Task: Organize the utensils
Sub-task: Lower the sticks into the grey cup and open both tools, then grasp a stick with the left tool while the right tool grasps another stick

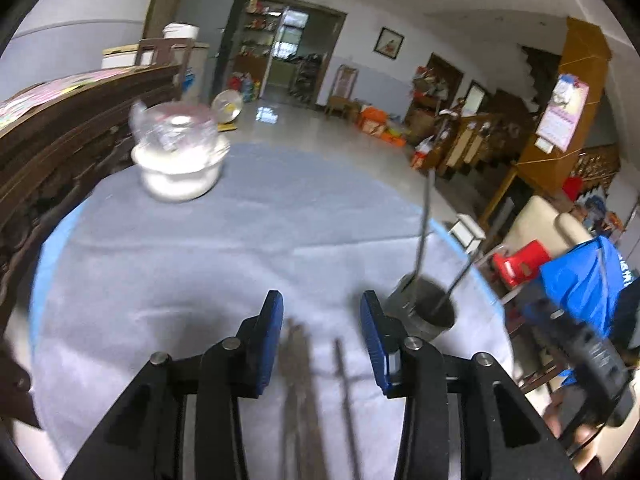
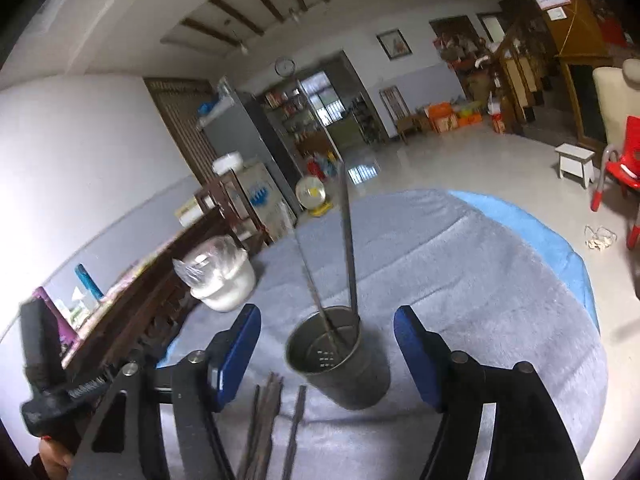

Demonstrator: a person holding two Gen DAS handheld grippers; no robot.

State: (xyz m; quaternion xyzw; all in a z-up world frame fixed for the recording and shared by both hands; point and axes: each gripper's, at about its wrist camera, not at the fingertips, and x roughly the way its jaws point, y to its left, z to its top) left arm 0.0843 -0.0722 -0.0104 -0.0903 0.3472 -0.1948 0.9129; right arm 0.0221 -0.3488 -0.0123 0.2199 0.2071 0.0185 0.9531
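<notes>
- The left gripper [image 1: 322, 336] is released: its blue pads stand apart with nothing pressed between them, and the loose chopsticks [image 1: 304, 396] lie on the grey tablecloth [image 1: 200, 248] just below and between the jaws, low in the left wrist view.
- The right gripper [image 2: 327, 354] is also released, its jaws spread wide either side of the metal utensil holder [image 2: 340, 364] at lower centre of the right wrist view, with neither pad touching it.
- Two chopsticks [image 2: 348, 248] already stand in that holder, leaning apart towards the top of the frame.
- The remaining sticks [image 2: 266, 420] lie in a rough bundle at the bottom of the right wrist view, just left of the holder's base, one a little apart from the others.
- They look like thin, stiff, dark rods, probably light and smooth, so likely to roll or slip out of a loose pinch.
- Best hold, I judge: across the middle of the length, pads square to the stick, so that it does not tip; flat on cloth, the pads must reach right down.
- The holder looks light and could tip or slide if knocked.
- A white bowl [image 1: 178, 172] with a clear plastic cover sits well apart, upper left of the left wrist view.
</notes>
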